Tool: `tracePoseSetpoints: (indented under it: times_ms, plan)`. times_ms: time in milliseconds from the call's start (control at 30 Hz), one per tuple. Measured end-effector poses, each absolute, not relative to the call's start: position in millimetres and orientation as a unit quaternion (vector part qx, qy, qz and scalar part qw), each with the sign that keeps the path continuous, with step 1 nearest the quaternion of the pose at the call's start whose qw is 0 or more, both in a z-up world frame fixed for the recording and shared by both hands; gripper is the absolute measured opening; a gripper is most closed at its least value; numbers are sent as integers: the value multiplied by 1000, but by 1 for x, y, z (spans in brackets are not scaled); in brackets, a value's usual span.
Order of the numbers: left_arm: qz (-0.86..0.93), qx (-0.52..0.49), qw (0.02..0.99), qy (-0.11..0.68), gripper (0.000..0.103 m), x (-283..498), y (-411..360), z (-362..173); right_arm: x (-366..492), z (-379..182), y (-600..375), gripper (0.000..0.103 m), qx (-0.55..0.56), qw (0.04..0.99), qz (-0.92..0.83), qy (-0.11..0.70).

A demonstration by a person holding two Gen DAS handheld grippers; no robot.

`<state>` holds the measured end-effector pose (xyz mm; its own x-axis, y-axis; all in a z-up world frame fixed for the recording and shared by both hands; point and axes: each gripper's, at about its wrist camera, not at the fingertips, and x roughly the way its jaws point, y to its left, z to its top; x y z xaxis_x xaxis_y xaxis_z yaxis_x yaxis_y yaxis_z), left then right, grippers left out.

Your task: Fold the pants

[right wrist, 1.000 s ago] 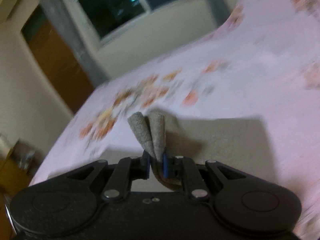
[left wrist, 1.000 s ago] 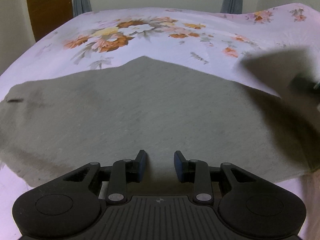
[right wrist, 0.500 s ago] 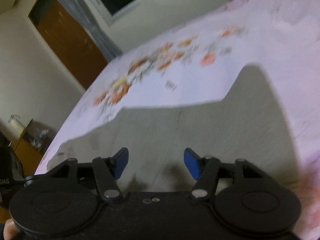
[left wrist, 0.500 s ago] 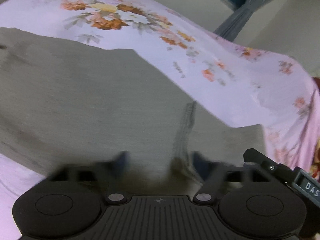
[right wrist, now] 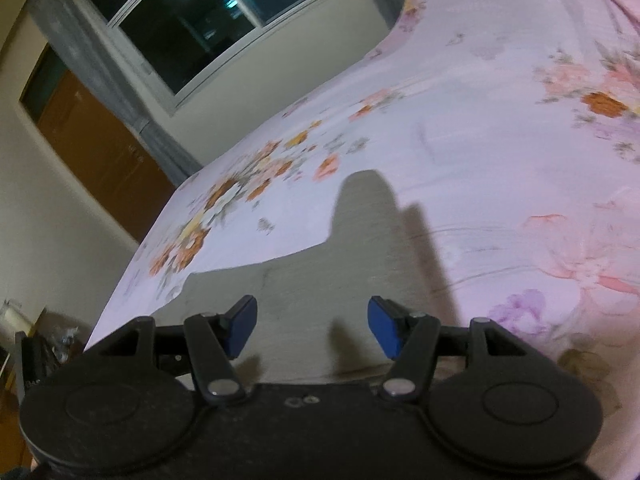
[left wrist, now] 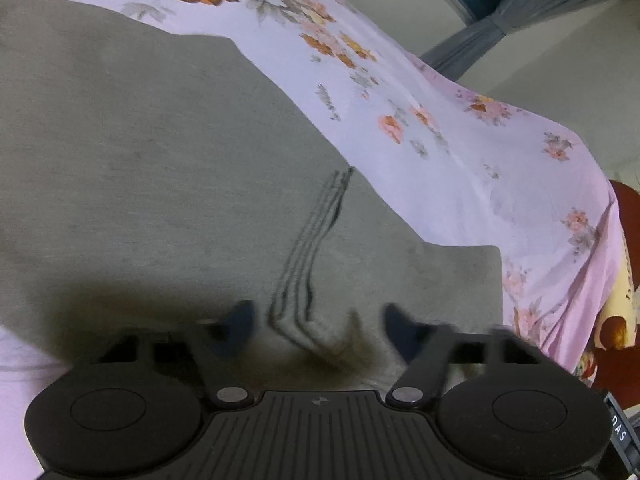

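Observation:
Grey pants [left wrist: 168, 168] lie flat on a bed with a pink floral sheet [left wrist: 460, 152]. In the left wrist view a layered folded edge [left wrist: 308, 256] runs toward my left gripper [left wrist: 318, 330], which is open just above the cloth near that edge. In the right wrist view the pants [right wrist: 360, 264] lie below my right gripper [right wrist: 312, 324], which is open and empty above them. A narrow end of the cloth [right wrist: 362, 196] points away up the sheet.
The bed edge drops at the right in the left wrist view, with a red and yellow cloth [left wrist: 616, 332] beyond. The right wrist view shows a wooden door [right wrist: 96, 156], a window [right wrist: 224, 12] and a cluttered low stand [right wrist: 48, 336] left of the bed.
My right gripper has let go of the pant cloth it held and opened wide. My left gripper has opened wider and swung right toward the folded edge.

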<state>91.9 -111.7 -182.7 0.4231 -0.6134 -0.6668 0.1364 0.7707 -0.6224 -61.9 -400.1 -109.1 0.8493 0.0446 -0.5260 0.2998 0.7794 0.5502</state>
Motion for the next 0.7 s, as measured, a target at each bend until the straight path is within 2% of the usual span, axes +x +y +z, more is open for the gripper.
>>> tracePoseSetpoints:
  times_ms: [67, 167, 500, 600, 700]
  plan:
    - [-235, -248, 803, 489, 30, 96, -121, -188, -68, -110, -406, 60, 327, 905, -85, 260]
    - [-227, -242, 812, 480, 21, 94, -129, -186, -71, -110, -413, 58, 323, 906, -107, 252]
    - [-246, -215, 877, 353, 19, 74, -83, -109, -57, -109, -411, 38, 294, 908, -134, 268]
    - [-237, -180, 887, 354, 19, 72, -64, -112, -46, -108, -390, 36, 252, 918, -115, 285]
    - [-219, -153, 879, 394, 19, 73, -59, -139, -33, -118, -370, 35, 206, 920, -105, 317]
